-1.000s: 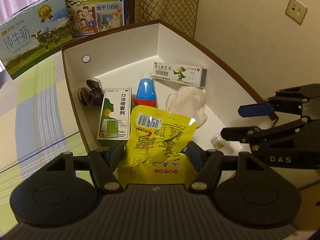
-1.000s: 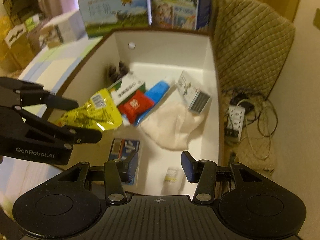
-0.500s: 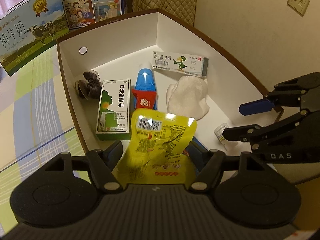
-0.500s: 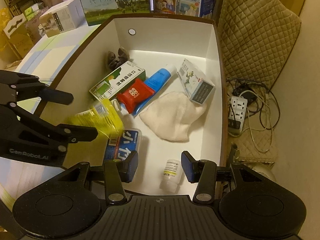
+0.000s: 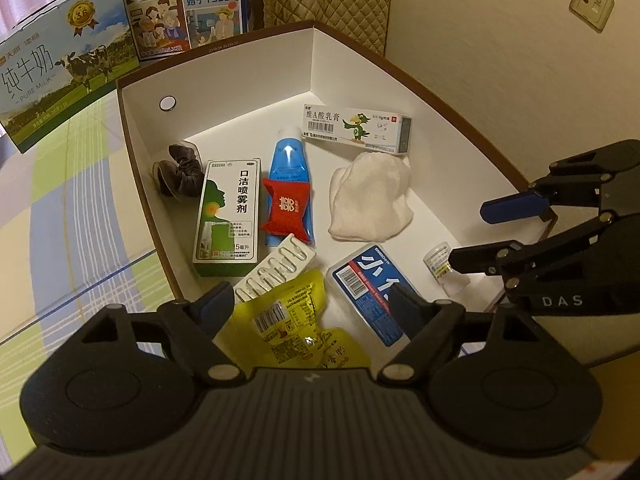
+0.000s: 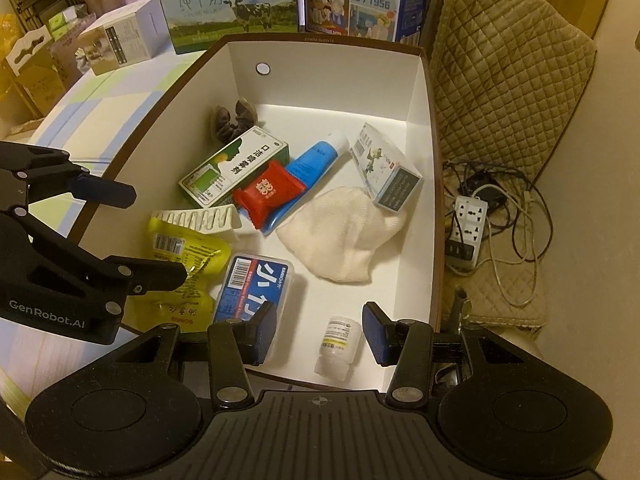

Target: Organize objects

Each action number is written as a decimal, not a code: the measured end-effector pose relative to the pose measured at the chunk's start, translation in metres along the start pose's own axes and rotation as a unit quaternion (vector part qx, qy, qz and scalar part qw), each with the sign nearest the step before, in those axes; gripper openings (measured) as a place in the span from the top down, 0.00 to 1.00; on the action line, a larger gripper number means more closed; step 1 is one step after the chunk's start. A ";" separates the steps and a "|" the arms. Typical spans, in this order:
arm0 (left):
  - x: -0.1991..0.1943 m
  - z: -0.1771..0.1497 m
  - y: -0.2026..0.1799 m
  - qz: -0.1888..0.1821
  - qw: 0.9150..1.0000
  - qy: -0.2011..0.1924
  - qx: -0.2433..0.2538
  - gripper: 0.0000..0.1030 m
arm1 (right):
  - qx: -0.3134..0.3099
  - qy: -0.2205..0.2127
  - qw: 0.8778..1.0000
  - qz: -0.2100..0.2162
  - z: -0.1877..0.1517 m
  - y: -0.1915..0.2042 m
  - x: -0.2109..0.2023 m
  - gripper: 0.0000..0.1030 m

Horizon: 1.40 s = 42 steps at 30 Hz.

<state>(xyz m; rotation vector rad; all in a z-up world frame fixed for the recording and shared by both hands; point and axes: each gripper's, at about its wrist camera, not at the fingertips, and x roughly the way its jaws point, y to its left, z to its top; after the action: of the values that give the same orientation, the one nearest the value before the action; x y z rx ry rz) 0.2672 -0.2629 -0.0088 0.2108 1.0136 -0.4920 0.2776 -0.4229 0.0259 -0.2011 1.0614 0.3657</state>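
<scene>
A white box with a brown rim (image 5: pixel 240 80) holds several items. The yellow snack pouch (image 5: pixel 288 320) lies loose on its floor at the near corner, beside a strip of clear vials (image 5: pixel 276 268) and a blue-labelled case (image 5: pixel 368 288). Above the pouch my left gripper (image 5: pixel 310 304) is opening its jaws, and the pads do not touch it. My right gripper (image 6: pixel 320 330) hangs open over the near right corner, above a small white bottle (image 6: pixel 338 346), with nothing held. Farther in lie a green spray box (image 5: pixel 228 216), a blue tube (image 5: pixel 290 160), a red sachet (image 5: pixel 286 210) and a white cloth (image 5: pixel 372 196).
An ointment carton (image 5: pixel 356 128) and a dark scrunchie (image 5: pixel 180 172) sit at the box's back. Two milk cartons (image 6: pixel 228 4) stand behind the box on a checked cloth (image 5: pixel 60 200). A quilted cover (image 6: pixel 500 80) and a power strip (image 6: pixel 468 220) with cables lie to the right.
The left jaws have spread and the yellow pouch has slipped out of them, down onto the box floor. The vial strip and blue-labelled case now show in the left view. The right gripper's opening is unchanged.
</scene>
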 end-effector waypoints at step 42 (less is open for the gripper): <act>-0.168 -0.173 0.118 0.125 0.980 -0.087 -0.129 0.16 | 0.068 -0.149 0.983 0.087 -0.064 0.203 -0.070 0.52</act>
<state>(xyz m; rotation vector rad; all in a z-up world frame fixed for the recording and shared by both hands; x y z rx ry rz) 0.1206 -0.0422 0.0380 0.0594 0.8556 -0.1446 0.1161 -0.2707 0.0599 0.0685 0.8044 0.4640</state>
